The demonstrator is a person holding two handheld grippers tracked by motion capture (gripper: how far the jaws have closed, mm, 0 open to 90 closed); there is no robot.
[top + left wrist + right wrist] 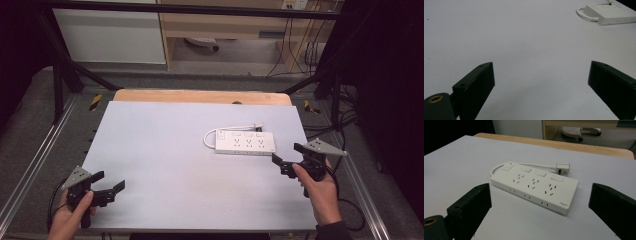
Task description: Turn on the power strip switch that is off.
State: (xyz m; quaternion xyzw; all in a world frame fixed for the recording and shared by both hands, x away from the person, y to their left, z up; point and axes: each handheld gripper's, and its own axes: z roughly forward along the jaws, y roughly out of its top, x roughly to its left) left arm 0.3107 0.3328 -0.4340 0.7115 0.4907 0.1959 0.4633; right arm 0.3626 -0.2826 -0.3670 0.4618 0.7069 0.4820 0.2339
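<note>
lying flat on the pale table (165,165), a white power strip (246,143) sits just ahead of the right gripper (288,158), its socket face turned up. in the right gripper view the power strip (535,186) rests beyond and between the two black jaws, which stand spread wide with bare table between them and touch nothing. three socket groups run along its top, each with a flat switch behind it, and a small switch with a red mark sits at the end nearer the left-hand jaw. a white cord (531,165) loops out of that end, runs along the far side of the strip and ends in a plug (562,167) lying on the table past the right-hand jaw's side. the left gripper (109,183) is held low over the near part of the table, well apart from the strip; in the left gripper view its jaws are also spread wide and hold nothing, and the strip (610,15) shows far beyond the right-hand jaw, with its cord (584,13) curling off the near end. a hand (320,192) grips the right gripper's handle, and another hand (67,220) grips the left one. no box, tray or other holder sits on the table.
</note>
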